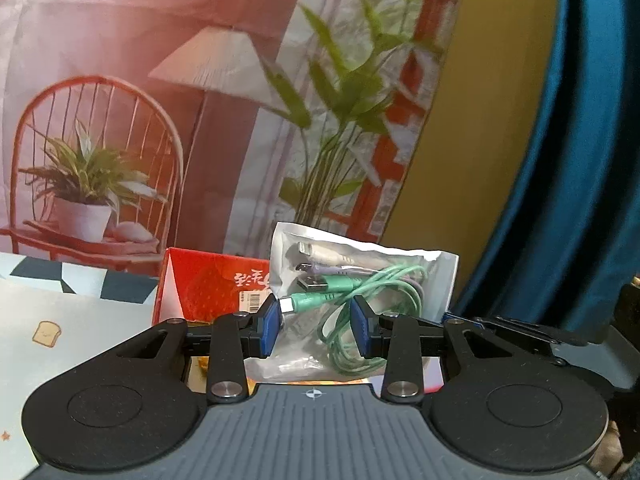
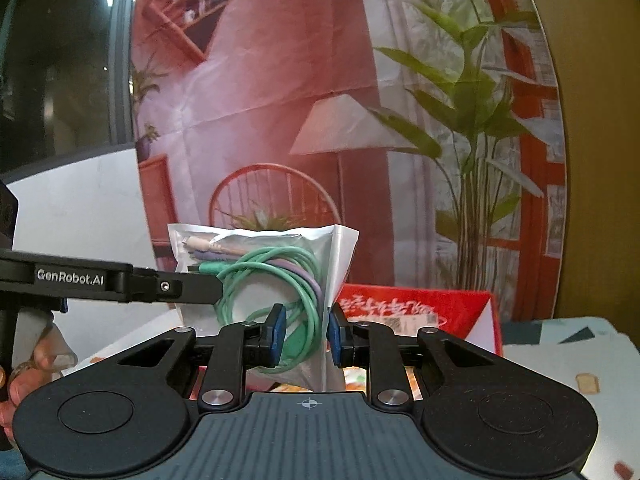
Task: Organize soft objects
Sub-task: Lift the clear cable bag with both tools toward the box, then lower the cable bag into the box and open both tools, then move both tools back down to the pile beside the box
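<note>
A clear plastic bag of green and purple cables stands upright over the red box. My left gripper has its blue pads on either side of the bag's lower part, closed on it. In the right wrist view the same bag is held between the blue pads of my right gripper, which is shut on its right lower part. The left gripper's black finger reaches in from the left and touches the bag.
The red box with white lettering lies open behind and below the bag. A patterned tablecloth covers the table. A printed backdrop with chair, lamp and plants hangs behind. A blue curtain is at right.
</note>
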`<state>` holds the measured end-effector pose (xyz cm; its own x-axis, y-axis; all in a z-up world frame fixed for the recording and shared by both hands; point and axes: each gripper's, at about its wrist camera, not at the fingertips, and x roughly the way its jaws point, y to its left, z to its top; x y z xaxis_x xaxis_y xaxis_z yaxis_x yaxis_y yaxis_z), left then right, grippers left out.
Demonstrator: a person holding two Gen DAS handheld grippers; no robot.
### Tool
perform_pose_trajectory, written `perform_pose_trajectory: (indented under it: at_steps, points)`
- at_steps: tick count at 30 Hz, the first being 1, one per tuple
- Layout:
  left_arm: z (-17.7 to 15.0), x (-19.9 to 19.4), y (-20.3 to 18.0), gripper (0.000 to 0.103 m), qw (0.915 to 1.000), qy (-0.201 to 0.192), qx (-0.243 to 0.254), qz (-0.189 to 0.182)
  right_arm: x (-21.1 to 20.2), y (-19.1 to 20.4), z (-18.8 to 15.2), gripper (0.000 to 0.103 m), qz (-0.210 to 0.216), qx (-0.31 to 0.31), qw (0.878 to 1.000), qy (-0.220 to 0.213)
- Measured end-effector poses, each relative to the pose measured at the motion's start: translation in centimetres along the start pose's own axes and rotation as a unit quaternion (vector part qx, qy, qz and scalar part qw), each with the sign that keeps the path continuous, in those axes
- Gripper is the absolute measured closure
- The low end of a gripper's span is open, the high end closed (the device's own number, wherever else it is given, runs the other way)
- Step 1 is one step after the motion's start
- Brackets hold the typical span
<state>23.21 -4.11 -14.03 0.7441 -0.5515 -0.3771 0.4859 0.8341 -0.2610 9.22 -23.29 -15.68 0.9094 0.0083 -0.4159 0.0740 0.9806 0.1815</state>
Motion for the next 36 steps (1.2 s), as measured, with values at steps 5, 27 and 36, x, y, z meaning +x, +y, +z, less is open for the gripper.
perform_pose_trajectory:
  at_steps: [5, 27, 36]
  points:
    - [-0.1, 4.2, 0.3, 0.063, 0.9986, 0.046, -0.006, 0.023, 3.8, -2.2, 0.2, 0.082, -0.011, 0.035, 0.998, 0.054]
    - [-2.2, 7.9, 0.9, 0.035, 0.9843, 0.163, 0.001, 0.067, 8.6, -5.0, -2.9, 0.072, -0.061, 0.123, 0.972, 0.191]
    - [-2.4, 2.5, -0.3, 0.035, 0.9919, 0.086, 0.062, 0.069, 4.0, -2.0, -3.3, 0.071, -0.068, 0.031, 0.992, 0.098]
